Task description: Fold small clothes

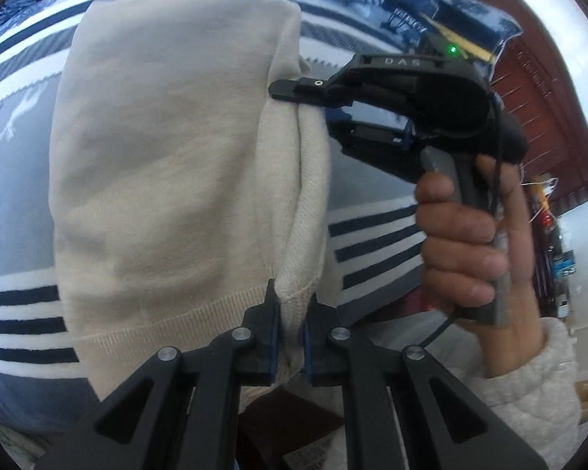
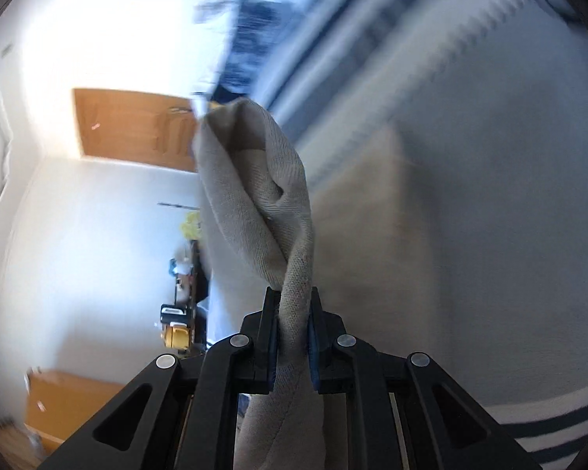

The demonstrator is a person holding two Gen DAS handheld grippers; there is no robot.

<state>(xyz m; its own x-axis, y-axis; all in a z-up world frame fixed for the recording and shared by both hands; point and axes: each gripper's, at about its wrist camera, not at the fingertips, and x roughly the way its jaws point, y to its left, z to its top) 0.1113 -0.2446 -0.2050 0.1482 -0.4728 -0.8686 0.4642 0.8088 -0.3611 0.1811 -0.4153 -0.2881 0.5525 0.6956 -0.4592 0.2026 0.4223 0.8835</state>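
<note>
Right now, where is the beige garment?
In the left wrist view the beige garment fills the centre, draped over the striped blanket, its right edge pinched by the left gripper below and the right gripper above.

The only lettering I can read with confidence is "D A S", in small pale capitals on the black top of the right gripper [image 1: 290, 90], just beside its green light. Further back, a dark blue garment [image 1: 407, 19] in a clear bag carries white block letters, but they are upside down and too blurred to spell out. The right wrist view shows no writing.
</note>
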